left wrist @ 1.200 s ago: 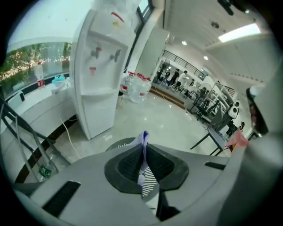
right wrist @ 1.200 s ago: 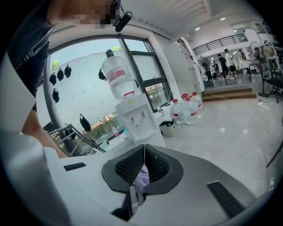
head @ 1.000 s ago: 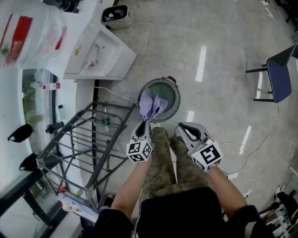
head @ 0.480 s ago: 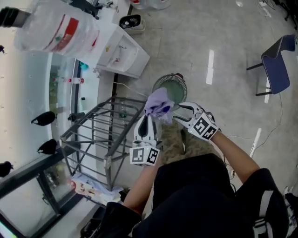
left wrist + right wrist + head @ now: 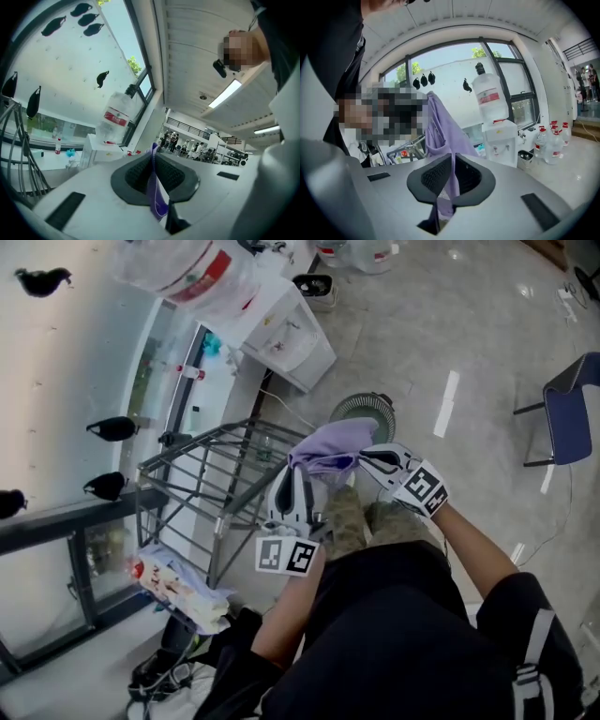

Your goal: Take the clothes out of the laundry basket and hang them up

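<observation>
A lilac fabric garment is held in the air between both claws, beside a grey metal drying rack. A round slatted laundry basket is seen on the floor beyond. The left claw is pinched tight on the garment's edge. The right claw has just been closing, with the cloth gripped between its jaws.

At twelve o'clock the purple garment hides the near rim of the laundry basket; three o'clock, chair clipped by the edge.
</observation>
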Demonstrator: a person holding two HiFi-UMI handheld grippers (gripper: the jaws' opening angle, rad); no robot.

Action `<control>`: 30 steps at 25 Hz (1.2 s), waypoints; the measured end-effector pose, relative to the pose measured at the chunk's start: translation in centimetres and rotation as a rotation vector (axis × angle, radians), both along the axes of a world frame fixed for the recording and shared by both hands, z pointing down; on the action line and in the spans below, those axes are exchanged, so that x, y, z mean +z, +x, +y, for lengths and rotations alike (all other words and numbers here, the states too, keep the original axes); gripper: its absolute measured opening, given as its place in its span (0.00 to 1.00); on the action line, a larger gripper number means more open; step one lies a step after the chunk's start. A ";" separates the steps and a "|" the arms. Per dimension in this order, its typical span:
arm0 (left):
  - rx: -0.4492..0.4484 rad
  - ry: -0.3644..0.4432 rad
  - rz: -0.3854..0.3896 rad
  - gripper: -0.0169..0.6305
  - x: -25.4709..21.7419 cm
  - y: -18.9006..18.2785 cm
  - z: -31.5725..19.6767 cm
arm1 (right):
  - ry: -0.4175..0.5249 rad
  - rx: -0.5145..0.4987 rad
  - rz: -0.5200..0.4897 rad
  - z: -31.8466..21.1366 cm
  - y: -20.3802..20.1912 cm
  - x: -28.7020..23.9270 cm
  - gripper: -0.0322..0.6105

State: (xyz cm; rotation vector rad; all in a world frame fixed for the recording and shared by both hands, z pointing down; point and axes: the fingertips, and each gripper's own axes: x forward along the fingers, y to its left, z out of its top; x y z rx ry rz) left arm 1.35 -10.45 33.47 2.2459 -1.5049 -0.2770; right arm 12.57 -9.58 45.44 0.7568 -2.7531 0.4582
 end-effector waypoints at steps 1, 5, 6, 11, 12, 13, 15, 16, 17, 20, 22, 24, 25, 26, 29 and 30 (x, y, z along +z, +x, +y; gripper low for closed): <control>-0.007 0.007 0.008 0.06 -0.5 -0.4 0.4 | 0.012 -0.010 -0.015 0.2 -0.3 -0.7 0.07; -0.045 0.028 0.024 0.06 -2.1 -2.1 2.2 | 0.063 -0.157 -0.006 2.4 -3.7 -2.1 0.29; -0.058 0.032 0.029 0.06 -2.5 -2.7 2.6 | 0.054 -0.196 -0.005 3.1 -5.0 -2.1 0.38; -0.118 0.064 0.060 0.06 -4.9 -6.3 4.4 | 0.068 -0.356 -0.008 7.2 -11.5 -2.8 0.40; -0.129 0.072 0.063 0.06 -5.4 -7.2 4.9 | 0.078 -0.377 -0.005 8.0 -12.9 -3.1 0.40; -0.142 0.080 0.068 0.06 -5.8 -8.1 5.5 | 0.092 -0.389 0.002 8.7 -14.1 -3.3 0.40; -0.172 0.096 0.077 0.06 -6.6 -10.3 6.7 | 0.137 -0.373 0.022 9.4 -16.1 -3.9 0.30; -0.189 0.104 0.079 0.06 -7.0 -11.6 7.4 | 0.158 -0.350 0.023 9.5 -16.8 -4.4 0.15; -0.207 0.111 0.080 0.06 -7.3 -13.1 8.2 | 0.170 -0.317 0.013 9.5 -17.2 -5.1 0.09; -0.250 0.132 0.085 0.06 -8.4 -17.6 10.6 | 0.148 -0.202 -0.076 9.0 -17.8 -8.4 0.07; -0.266 0.151 0.099 0.06 -9.2 -19.9 12.4 | 0.138 -0.160 -0.142 8.9 -18.4 -11.6 0.07; -0.273 0.182 0.116 0.06 -10.3 -21.5 14.4 | 0.127 -0.143 -0.218 9.0 -19.4 -15.5 0.07; -0.275 0.204 0.123 0.06 -11.0 -22.1 15.4 | 0.114 -0.137 -0.256 9.1 -20.0 -17.4 0.07; -0.276 0.229 0.129 0.06 -11.9 -22.8 16.2 | 0.104 -0.136 -0.281 9.2 -20.7 -19.2 0.07; -0.297 0.326 0.151 0.06 -15.7 -25.4 18.6 | 0.122 -0.156 -0.319 10.4 -23.7 -24.5 0.07; -0.309 0.359 0.156 0.06 -17.1 -26.4 19.4 | 0.142 -0.166 -0.327 10.9 -24.7 -26.3 0.07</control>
